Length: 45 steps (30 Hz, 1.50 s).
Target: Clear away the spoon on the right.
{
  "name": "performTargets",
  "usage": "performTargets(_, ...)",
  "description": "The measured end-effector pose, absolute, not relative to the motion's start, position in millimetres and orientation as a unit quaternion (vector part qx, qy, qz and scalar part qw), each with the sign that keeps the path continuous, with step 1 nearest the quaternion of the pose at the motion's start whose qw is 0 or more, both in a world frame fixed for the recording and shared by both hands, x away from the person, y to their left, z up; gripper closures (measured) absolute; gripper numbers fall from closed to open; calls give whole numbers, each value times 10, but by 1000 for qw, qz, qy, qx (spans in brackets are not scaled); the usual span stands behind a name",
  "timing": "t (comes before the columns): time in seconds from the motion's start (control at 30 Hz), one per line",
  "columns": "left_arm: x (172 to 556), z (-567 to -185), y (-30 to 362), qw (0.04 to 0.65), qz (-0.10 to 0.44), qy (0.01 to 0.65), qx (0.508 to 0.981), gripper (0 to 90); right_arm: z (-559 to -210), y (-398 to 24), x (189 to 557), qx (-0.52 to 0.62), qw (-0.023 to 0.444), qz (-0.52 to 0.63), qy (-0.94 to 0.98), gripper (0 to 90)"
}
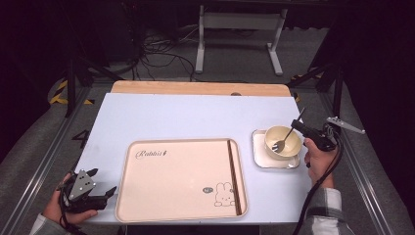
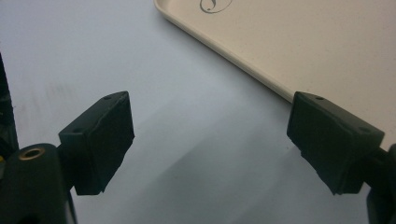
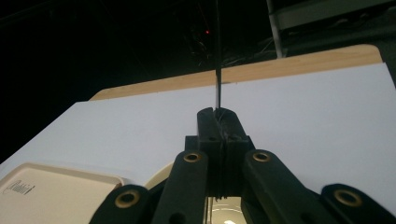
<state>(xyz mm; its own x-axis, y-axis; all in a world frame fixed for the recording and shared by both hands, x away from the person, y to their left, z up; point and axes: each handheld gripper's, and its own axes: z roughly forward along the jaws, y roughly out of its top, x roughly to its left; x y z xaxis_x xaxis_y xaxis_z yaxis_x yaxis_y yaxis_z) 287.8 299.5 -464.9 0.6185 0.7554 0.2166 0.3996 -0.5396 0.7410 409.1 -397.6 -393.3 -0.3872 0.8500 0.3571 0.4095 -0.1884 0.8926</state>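
- The spoon (image 1: 285,139) leans in the cream bowl (image 1: 282,142) on a square plate (image 1: 258,157) at the worktop's (image 1: 186,120) right, its handle rising into the right claw (image 1: 297,125).
- Spoon: slim, metal, bowl end down.
- Right claw pinches the handle; left claw (image 1: 105,192) gapes wide, holding nothing, beside the tray (image 1: 181,178).

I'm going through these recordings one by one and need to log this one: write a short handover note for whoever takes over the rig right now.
Right hand-held gripper: shut on the spoon handle, at the table's right edge.
Left hand-held gripper: open, holding nothing, low by the tray's near-left corner.
Spoon: its head rests inside the cream bowl, handle slanting up and away.
Bowl: sits on a small square plate, right of the tray.
Done: spoon gripped.
Left: probably lift the spoon out and move the pieces onto the tray, which holds nothing yet.
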Motion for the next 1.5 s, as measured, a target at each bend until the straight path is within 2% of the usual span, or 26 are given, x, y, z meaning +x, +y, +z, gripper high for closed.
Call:
performTargets(0.07,2881,-4646,2992,332,268,346,835,156,-3843,-3978,4014,508,215,573,606,900)
performTargets(0.3,2874,-4643,2994,332,270,345,836,156,-3584,-3937,3835,475,248,588,605,900)
performTargets(0.6,2881,-4647,2986,331,270,344,836,156,-3423,-3785,3705,436,255,596,624,900)
performTargets(0.9,2880,-4646,2987,330,271,343,837,156,-3293,-3517,3590,384,243,612,647,900)
performTargets(1.17,2871,-4636,2989,330,272,340,837,156,-3313,-3196,3556,351,220,608,677,900)
performTargets(1.5,2865,-4633,2997,328,275,343,836,155,-3540,-2748,3593,321,146,595,723,900)
